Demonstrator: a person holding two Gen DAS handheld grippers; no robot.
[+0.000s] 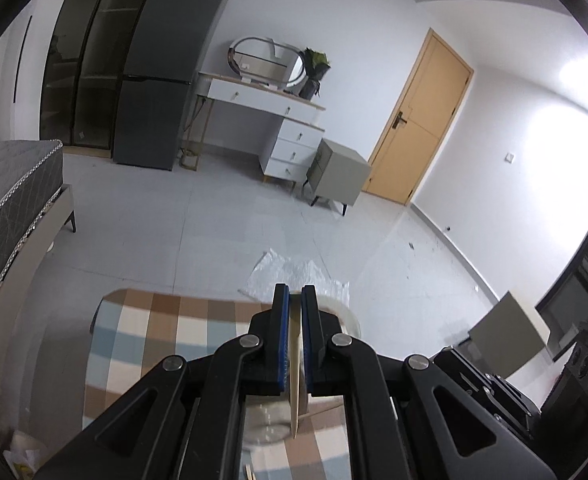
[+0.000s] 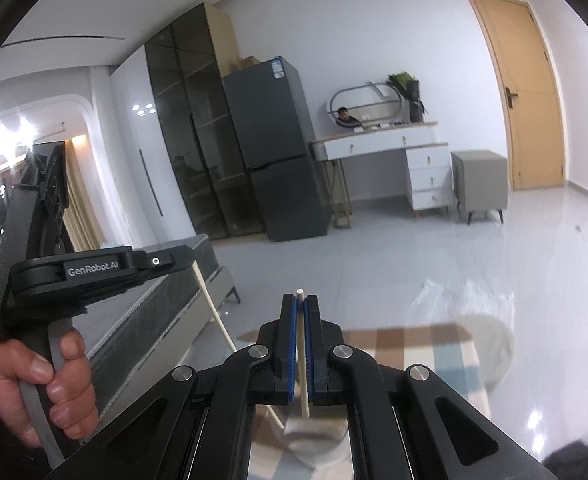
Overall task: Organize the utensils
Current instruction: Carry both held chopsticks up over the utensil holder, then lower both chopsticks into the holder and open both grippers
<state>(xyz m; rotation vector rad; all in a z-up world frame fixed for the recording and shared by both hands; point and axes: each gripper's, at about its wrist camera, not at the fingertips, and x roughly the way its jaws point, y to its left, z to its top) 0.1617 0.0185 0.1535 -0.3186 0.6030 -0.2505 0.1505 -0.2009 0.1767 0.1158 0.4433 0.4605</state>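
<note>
My left gripper (image 1: 294, 292) is shut on a pale chopstick (image 1: 295, 380) that slants down between its blue pads. It hangs above a table with a checked cloth (image 1: 154, 340). A clear cup (image 1: 266, 428) stands under the jaws, with another thin stick (image 1: 322, 408) beside it. In the right wrist view my right gripper (image 2: 302, 300) is shut on a white chopstick (image 2: 302, 344), its tip poking past the fingertips. At the left a hand (image 2: 42, 384) holds up the left gripper (image 2: 174, 259), and its chopstick (image 2: 216, 312) hangs down. The cup (image 2: 314, 440) sits blurred below.
A grey bed (image 1: 10, 200) runs along the left of the table. On the floor beyond lies a clear plastic sheet (image 1: 294, 272). Far back stand a dark fridge (image 1: 162, 80), a white dresser (image 1: 290, 136), a grey nightstand (image 1: 338, 172) and a wooden door (image 1: 422, 120).
</note>
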